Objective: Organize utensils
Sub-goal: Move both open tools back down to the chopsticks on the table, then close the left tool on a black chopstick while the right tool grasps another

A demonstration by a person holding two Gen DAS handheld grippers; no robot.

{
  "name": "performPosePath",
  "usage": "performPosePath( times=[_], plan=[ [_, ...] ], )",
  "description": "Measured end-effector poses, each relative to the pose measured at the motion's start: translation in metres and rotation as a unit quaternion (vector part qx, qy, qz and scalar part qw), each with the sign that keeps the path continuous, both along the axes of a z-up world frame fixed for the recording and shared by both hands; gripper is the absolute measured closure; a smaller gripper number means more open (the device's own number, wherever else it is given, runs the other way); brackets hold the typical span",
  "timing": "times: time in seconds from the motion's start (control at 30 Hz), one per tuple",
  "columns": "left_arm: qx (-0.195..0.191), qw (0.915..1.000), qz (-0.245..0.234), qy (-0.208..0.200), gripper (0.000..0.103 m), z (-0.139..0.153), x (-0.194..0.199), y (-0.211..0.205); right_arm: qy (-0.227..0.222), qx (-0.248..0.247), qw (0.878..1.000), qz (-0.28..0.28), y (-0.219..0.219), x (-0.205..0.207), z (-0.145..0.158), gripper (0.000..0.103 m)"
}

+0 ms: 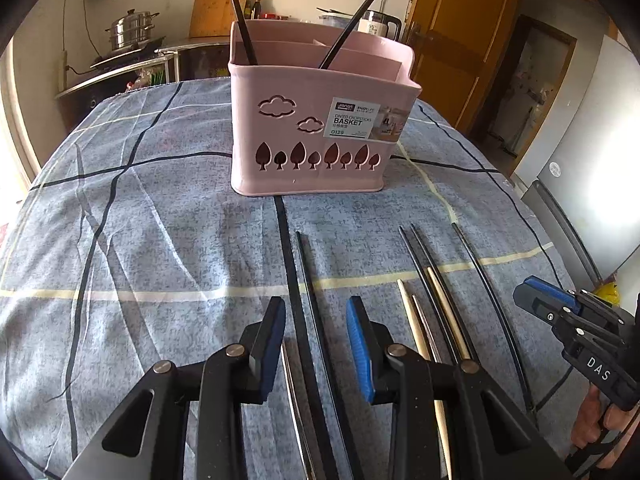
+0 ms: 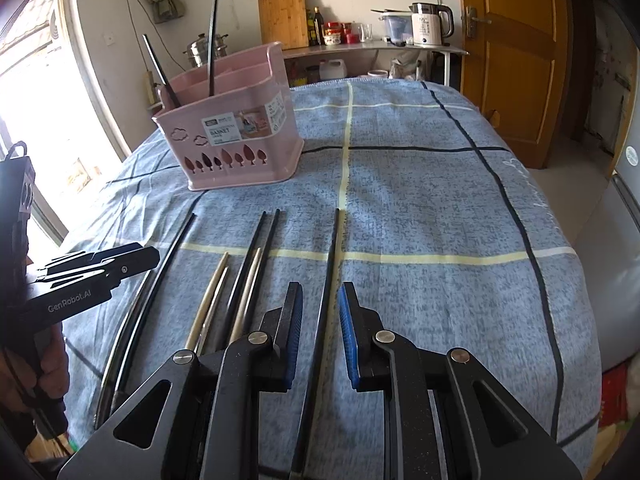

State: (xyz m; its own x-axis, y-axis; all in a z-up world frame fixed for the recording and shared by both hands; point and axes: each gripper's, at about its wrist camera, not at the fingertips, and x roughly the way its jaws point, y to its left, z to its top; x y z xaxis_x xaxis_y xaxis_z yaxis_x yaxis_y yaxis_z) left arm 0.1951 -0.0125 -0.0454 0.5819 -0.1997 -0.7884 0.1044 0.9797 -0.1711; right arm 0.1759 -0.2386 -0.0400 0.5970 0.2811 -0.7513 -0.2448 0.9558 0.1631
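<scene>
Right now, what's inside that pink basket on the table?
Two black chopsticks stand in the pink basket, leaning apart, with inner dividers visible. Their lower ends and the basket's floor are hidden by its walls, so anything lying low inside cannot be seen.

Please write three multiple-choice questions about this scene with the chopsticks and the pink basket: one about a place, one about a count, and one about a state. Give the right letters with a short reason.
1. Where does the pink basket stand?
A. On the checked cloth, beyond the loose chopsticks
B. On the floor
C. On the kitchen counter

2. How many black chopsticks stand inside the basket?
A. None
B. Two
C. Five

3. How is the left gripper now?
A. Shut on a chopstick
B. Open, with a black chopstick lying between its fingers
C. Shut and empty

Answers:
1 A, the basket rests on the cloth behind the chopsticks.
2 B, two black sticks lean out of its top.
3 B, the blue pads are apart and touch nothing.
</scene>
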Motion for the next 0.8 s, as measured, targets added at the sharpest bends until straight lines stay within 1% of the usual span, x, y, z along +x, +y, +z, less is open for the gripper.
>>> performPosePath(
  times=[0.1, 0.23, 0.4, 0.57, 0.6, 0.63, 0.67, 0.7, 0.73, 0.8],
  plan=[
    [0.006, 0.9998, -0.001, 0.017, 0.075, -0.006, 0.011, -0.005, 0.011, -0.006, 1.000, 0.000, 0.002, 0.013, -0.006, 0.083],
    [0.007, 0.9995, -0.001, 0.031, 0.076, -0.013, 0.019, -0.008, 0.025, -0.012, 1.000, 0.002, 0.005, 0.027, -0.013, 0.083],
    [0.019, 0.9994, -0.001, 0.029, 0.077, -0.014, 0.023, -0.012, 0.040, -0.026, 0.999, 0.009, 0.012, 0.037, -0.021, 0.083],
    [0.043, 0.9987, -0.005, 0.027, 0.080, -0.015, 0.027, -0.019, 0.047, -0.032, 0.998, 0.006, 0.017, 0.045, -0.022, 0.084],
    [0.049, 0.9984, -0.007, 0.027, 0.081, -0.015, 0.027, -0.021, 0.048, -0.037, 0.998, 0.005, 0.019, 0.047, -0.022, 0.086],
    [0.054, 0.9982, -0.007, 0.025, 0.085, -0.015, 0.028, -0.023, 0.049, -0.044, 0.998, 0.004, 0.021, 0.048, -0.022, 0.088],
    [0.055, 0.9981, -0.008, 0.024, 0.087, -0.015, 0.028, -0.023, 0.048, -0.053, 0.997, 0.004, 0.022, 0.048, -0.022, 0.093],
    [0.055, 0.9982, -0.008, 0.024, 0.092, -0.015, 0.027, -0.024, 0.048, -0.057, 0.997, 0.006, 0.023, 0.049, -0.022, 0.097],
    [0.053, 0.9982, -0.009, 0.025, 0.095, -0.015, 0.029, -0.026, 0.050, -0.057, 0.997, 0.006, 0.023, 0.050, -0.022, 0.097],
    [0.050, 0.9983, -0.010, 0.028, 0.097, -0.015, 0.031, -0.026, 0.053, -0.055, 0.997, 0.007, 0.023, 0.051, -0.021, 0.097]
  ],
)
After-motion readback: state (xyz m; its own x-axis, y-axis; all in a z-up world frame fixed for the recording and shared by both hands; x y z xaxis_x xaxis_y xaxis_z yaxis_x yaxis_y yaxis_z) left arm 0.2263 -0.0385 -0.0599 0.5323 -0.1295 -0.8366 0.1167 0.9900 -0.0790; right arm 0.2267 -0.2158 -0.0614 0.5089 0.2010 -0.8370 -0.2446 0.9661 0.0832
